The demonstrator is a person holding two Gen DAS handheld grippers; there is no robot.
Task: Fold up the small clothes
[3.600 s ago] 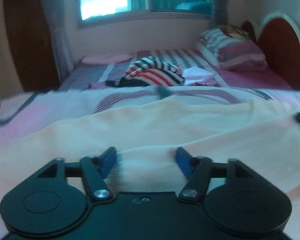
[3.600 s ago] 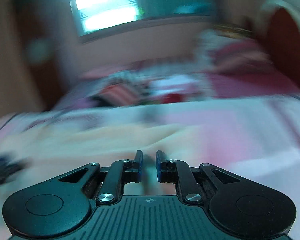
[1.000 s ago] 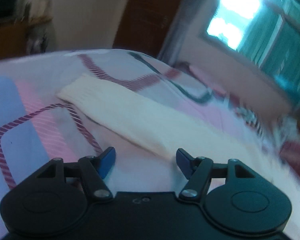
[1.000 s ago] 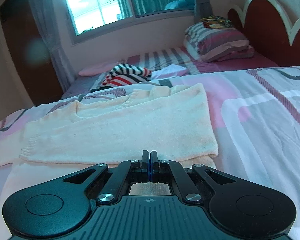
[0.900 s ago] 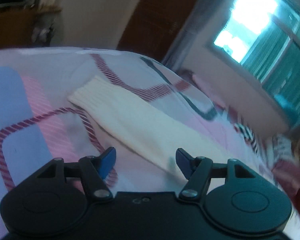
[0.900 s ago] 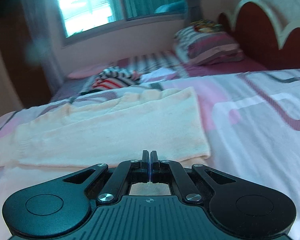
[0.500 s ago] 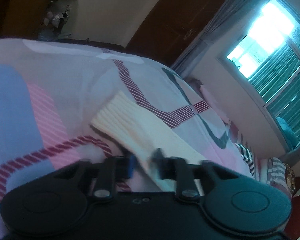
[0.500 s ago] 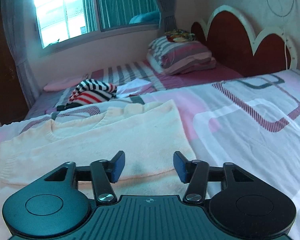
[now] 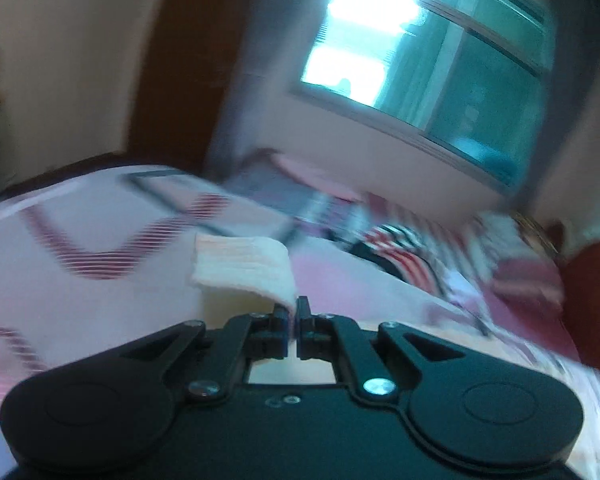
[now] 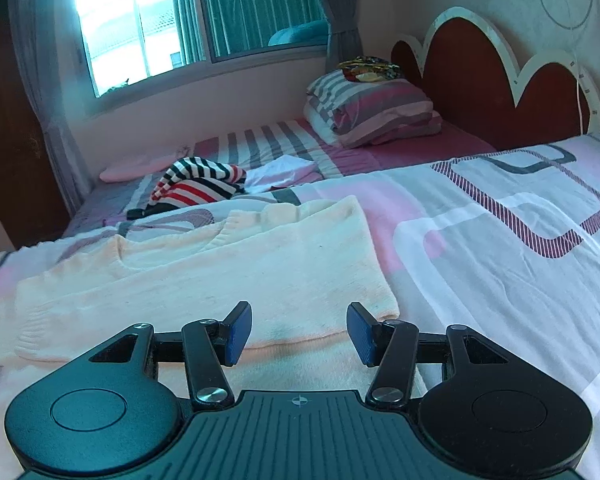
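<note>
A cream knitted sweater lies on the patterned bedspread, one sleeve folded across its body. My right gripper hovers open just above the sweater's near hem, nothing between its blue pads. In the blurred left wrist view my left gripper is shut on the ribbed cuff of the sweater's other sleeve, which is lifted off the bed and bends over the fingers.
A striped red, black and white garment and a white cloth lie on the far bed. Folded striped bedding sits by the red headboard. A window and grey curtains are behind.
My left gripper closed on the sleeve cuff and lifted it, swinging right toward the sweater. My right gripper let go of the sweater's hem, opened and rose slightly.
</note>
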